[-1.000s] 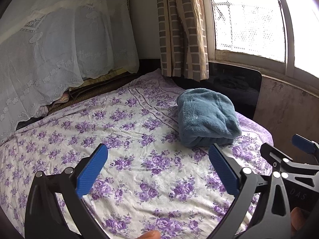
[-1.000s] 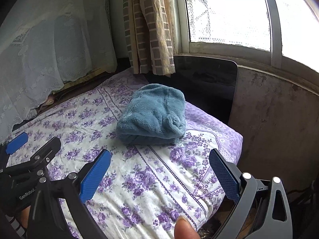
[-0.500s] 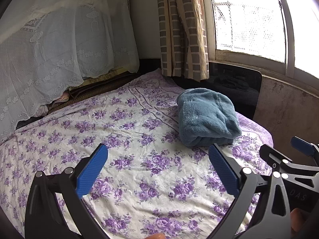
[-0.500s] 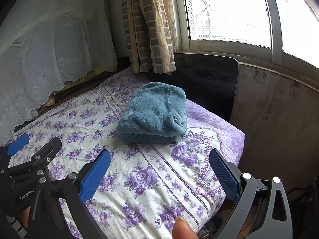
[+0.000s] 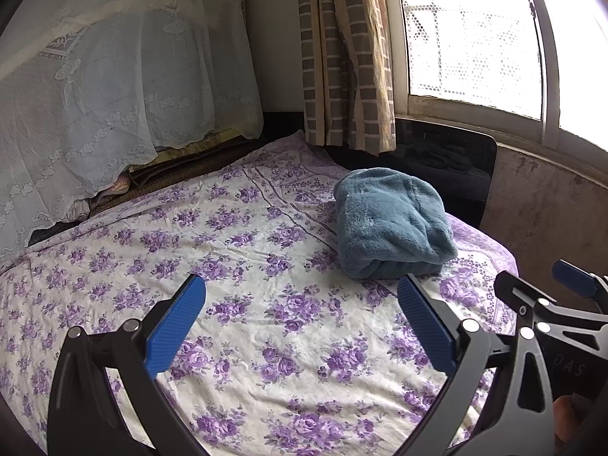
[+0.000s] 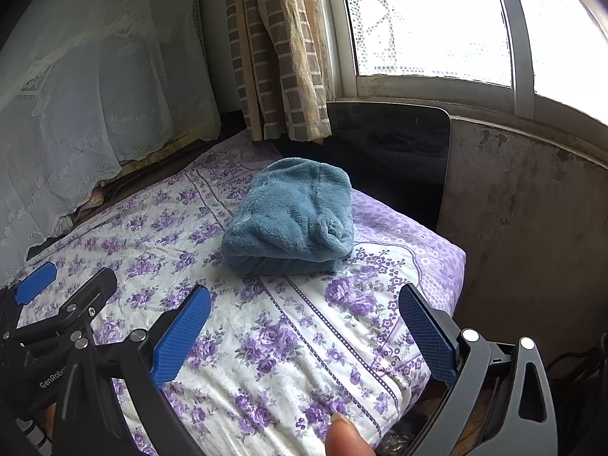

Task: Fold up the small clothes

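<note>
Left gripper [image 5: 302, 317]: blue-padded fingers spread wide, nothing between them, held above the bed. Right gripper [image 6: 304, 321]: same, fingers far apart and empty, held over the bed's near right corner. Each shows at the edge of the other's view, side by side and apart. A fingertip [image 6: 344, 435] shows at the bottom edge of the right wrist view.

Below both: a bed covered with a cream sheet [image 5: 247, 266] printed in purple flowers, lightly wrinkled. A dotted stripe band runs across it toward the far side; beyond the band the print turns to solid lilac with small white dots near the right corner.

Folded blue garment [image 5: 391, 224]: fleecy teal bundle, folded into a compact rounded block, lying on the sheet ahead of the grippers, toward the bed's far right side. Not touched by either gripper; well clear of the pads. From the right wrist view it sits nearly centred ahead, straddling the stripe band.

Room beyond: glossy black panel [image 6: 395, 152] standing behind the bed at the right, under the window. Stained, bare plaster wall [image 6: 524, 209] below the sill. Window [image 5: 471, 34] very bright, mesh pattern on the glass. Checked grey-and-tan curtain [image 5: 342, 57] hangs at the window's left, its hem close above the bed's far edge. To the left, white lace cloth [image 5: 114, 87] drapes over something bulky; stacked items peek out beneath its hem.
</note>
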Action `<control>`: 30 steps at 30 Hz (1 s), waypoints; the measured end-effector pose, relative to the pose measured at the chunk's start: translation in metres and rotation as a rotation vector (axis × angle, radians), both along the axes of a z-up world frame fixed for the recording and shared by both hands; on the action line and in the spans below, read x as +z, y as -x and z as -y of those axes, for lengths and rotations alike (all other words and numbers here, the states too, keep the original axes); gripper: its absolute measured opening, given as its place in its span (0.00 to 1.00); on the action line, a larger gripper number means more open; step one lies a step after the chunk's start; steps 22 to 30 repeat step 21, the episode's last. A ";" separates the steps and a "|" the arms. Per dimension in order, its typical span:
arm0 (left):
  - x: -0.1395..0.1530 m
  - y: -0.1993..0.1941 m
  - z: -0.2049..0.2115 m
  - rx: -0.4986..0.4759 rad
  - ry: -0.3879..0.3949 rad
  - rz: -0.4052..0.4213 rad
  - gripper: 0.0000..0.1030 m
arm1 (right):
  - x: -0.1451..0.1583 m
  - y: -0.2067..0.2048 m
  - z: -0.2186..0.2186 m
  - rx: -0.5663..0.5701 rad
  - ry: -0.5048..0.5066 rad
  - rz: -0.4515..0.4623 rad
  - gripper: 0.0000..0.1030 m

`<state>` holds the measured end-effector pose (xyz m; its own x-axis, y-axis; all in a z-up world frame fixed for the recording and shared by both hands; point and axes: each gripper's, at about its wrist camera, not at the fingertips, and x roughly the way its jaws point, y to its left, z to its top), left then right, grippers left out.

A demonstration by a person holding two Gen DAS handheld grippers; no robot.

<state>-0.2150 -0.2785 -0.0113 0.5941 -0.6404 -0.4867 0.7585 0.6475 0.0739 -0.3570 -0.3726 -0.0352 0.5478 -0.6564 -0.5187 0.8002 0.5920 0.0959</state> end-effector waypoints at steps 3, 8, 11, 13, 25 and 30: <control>0.000 0.000 0.000 -0.002 -0.002 0.003 0.96 | 0.000 0.000 0.000 0.000 -0.002 0.001 0.97; 0.000 0.000 0.001 -0.001 -0.002 0.003 0.96 | 0.000 0.000 0.001 0.000 -0.001 0.001 0.97; 0.000 0.001 0.001 0.002 -0.004 0.006 0.96 | 0.000 0.000 0.001 -0.001 -0.002 0.001 0.97; 0.000 0.000 0.001 0.001 -0.003 0.006 0.96 | -0.001 -0.001 0.000 0.000 -0.003 0.002 0.97; 0.000 0.000 -0.002 -0.003 0.008 -0.007 0.96 | 0.000 0.000 -0.001 -0.007 -0.005 0.007 0.97; 0.000 0.000 -0.002 -0.003 0.008 -0.007 0.96 | 0.000 0.000 -0.001 -0.007 -0.005 0.007 0.97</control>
